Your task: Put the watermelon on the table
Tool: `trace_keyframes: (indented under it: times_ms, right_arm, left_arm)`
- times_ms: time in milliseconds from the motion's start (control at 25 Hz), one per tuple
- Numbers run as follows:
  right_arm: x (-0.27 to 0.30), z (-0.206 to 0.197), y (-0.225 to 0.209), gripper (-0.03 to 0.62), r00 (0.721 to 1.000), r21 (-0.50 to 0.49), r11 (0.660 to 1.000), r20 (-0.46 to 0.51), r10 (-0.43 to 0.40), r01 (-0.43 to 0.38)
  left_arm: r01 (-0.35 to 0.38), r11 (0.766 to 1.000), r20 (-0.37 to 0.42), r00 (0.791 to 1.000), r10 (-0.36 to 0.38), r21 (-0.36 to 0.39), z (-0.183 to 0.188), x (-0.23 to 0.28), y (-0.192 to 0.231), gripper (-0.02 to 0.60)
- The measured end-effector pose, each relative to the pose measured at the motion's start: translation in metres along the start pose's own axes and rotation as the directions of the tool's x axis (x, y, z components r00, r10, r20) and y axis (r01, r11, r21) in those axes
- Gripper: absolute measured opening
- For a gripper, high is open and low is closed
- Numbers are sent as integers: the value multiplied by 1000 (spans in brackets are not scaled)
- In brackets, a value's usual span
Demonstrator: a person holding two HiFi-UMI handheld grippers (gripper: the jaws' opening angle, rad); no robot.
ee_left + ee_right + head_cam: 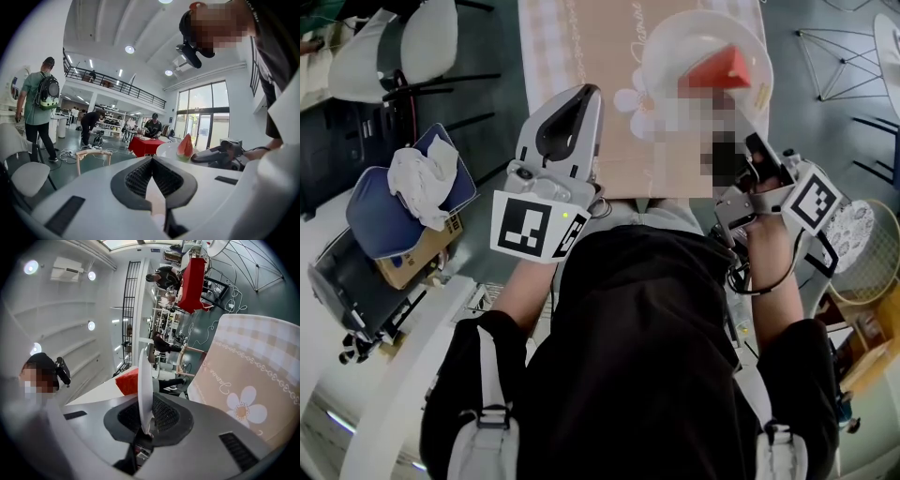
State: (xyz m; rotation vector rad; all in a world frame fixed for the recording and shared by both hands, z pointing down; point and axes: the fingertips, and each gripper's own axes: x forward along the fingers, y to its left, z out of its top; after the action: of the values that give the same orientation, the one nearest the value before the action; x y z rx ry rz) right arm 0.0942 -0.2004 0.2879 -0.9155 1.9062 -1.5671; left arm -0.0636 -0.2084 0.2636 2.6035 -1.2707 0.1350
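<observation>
Clamping plate [144,369] rim, right hand-held gripper [146,401] holds watermelon [127,380] above table [581,56] edge; left hand-held gripper [152,161] closed.

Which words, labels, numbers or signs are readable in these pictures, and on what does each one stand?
No text can be read with certainty.
Cursive word on the tablecloth, beside its printed flower: too distorted to read.
Marker cubes: black-and-white square patterns, no letters.

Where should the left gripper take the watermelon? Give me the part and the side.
Pinch the watermelon across its two flat red faces, mid-height. It seems to stand as a wedge on the plate, tip up, so the left gripper would best come from above; the right gripper is clamped on the plate's rim.
</observation>
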Motion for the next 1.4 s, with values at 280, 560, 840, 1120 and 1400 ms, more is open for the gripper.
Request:
trace_keyframes:
  times_ms: [280,560,840,1120,1400]
  right_arm:
    - [8,-1,-24,31,1000,25,1000,-17,-12,12]
    - [10,-4,-44,31,999,42,999,-33,-22,24]
    - [22,-8,-74,31,998,69,997,-46,-42,45]
    - [25,-8,-85,31,997,54,997,-61,-50,54]
    - [33,-16,-108,31,995,67,995,-82,-64,70]
  left_arm:
    - [-25,1000,-21,999,25,-12,-19,7,12,8]
    - [-46,999,-38,998,46,-12,-38,13,20,8]
    - [-52,999,-52,997,51,-17,-58,23,36,8]
    - [-58,998,-51,997,57,-21,-69,28,40,8]
    - [-88,996,-57,995,87,-26,-89,36,56,8]
